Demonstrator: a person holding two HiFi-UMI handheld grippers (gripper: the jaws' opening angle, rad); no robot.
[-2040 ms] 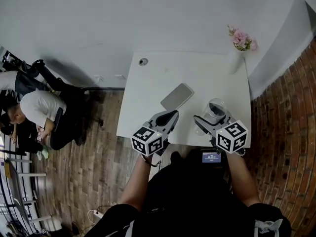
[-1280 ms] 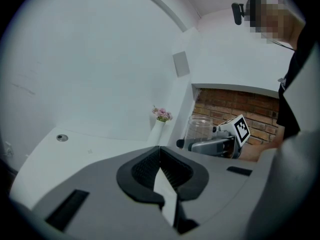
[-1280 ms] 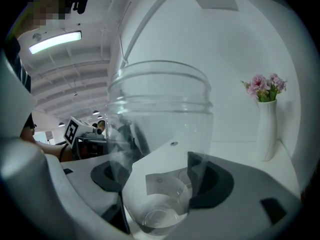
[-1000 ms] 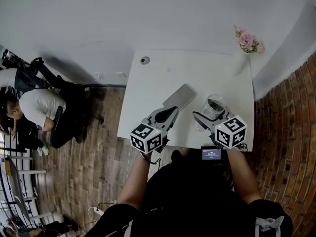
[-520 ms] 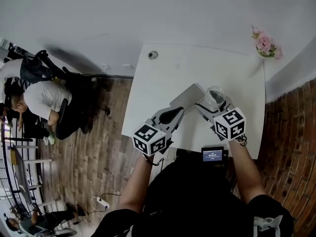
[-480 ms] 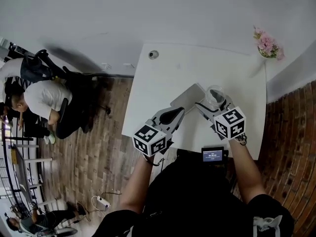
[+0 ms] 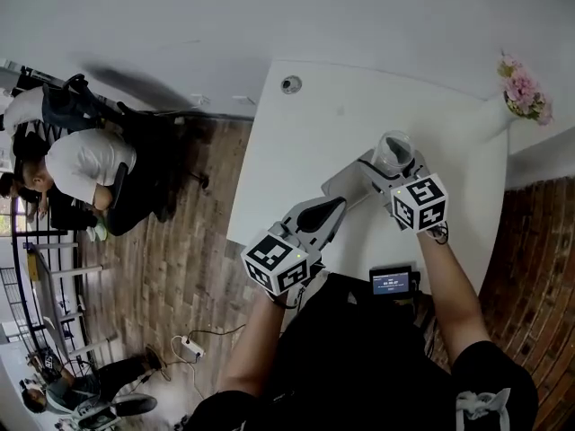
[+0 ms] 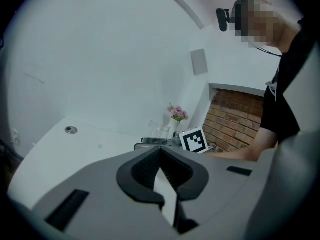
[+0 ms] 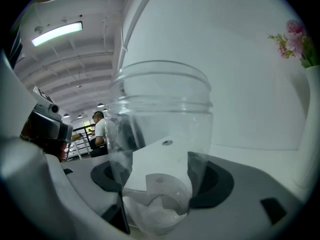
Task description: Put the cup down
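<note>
The cup (image 7: 393, 150) is a clear, empty jar with a wide rim; in the right gripper view the cup (image 9: 160, 109) fills the middle. My right gripper (image 7: 388, 165) is shut on it, with a dark pad against each side low on the cup, and the right gripper (image 9: 159, 180) holds it upright. It hangs at the far end of a flat grey device (image 7: 345, 184) on the white table (image 7: 305, 142); whether its base touches anything cannot be told. My left gripper (image 7: 340, 204) is shut and empty near the table's front edge, and the left gripper (image 8: 160, 151) shows its pads meeting at the tips.
A white vase of pink flowers (image 7: 522, 89) stands at the table's far right corner. A round cable hole (image 7: 290, 84) is at the far left. A small screen (image 7: 391, 282) sits at the front edge. People (image 7: 85, 164) sit to the left over wooden floor; brick lies to the right.
My right gripper has carried the cup forward and left, from beside the grey device to its far end. The head view has swung. The left gripper stays shut.
</note>
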